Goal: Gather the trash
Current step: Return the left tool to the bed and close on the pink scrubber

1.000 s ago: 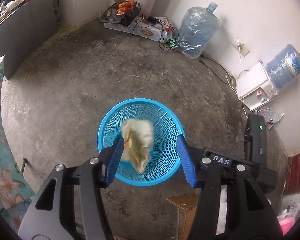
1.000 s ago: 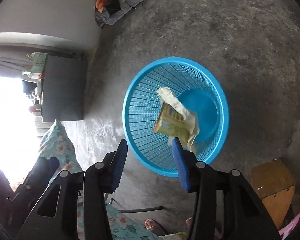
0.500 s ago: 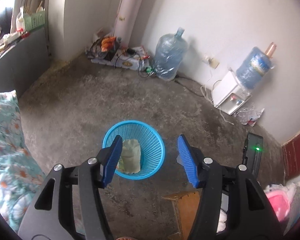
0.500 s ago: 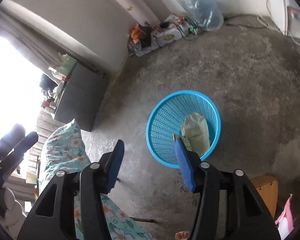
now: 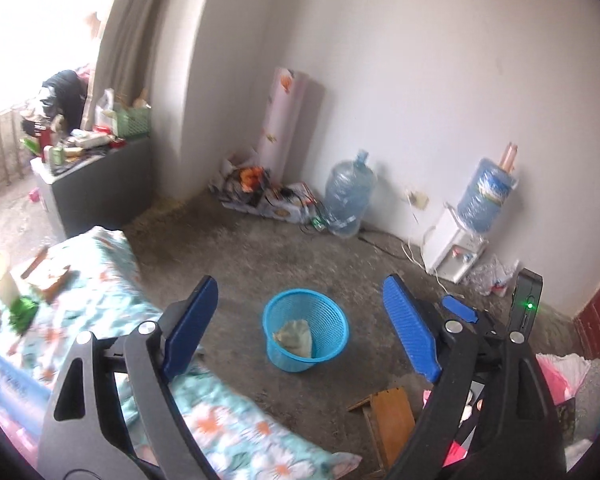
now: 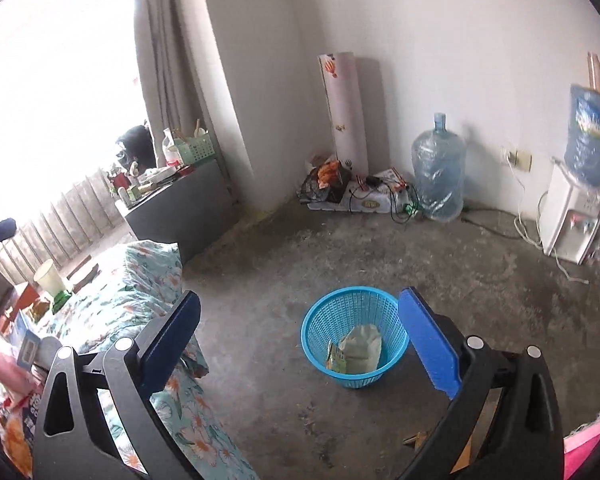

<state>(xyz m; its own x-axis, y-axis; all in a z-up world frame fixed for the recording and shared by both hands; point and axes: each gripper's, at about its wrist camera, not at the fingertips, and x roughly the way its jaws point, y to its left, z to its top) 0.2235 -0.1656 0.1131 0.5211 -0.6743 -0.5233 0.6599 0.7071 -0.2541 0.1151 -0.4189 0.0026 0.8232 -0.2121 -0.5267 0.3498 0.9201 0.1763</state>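
Since crumpled wrapper (image 6: 360, 346) already sits in blue basket (image 6: 354, 338), lower centre of frame, long axis roughly upright against wall, drop step looks done. Left tongs (image 5: 302, 336) and right tongs (image 6: 300, 344) both opening, nothing between. Next: probably hunt more trash on bed (image 6: 140, 280), lower left.

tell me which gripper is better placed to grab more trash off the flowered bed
Left, probably. The left gripper hangs empty over the flowered bed; the right gripper, also empty, sits nearer the blue basket. Both jaws are opening.
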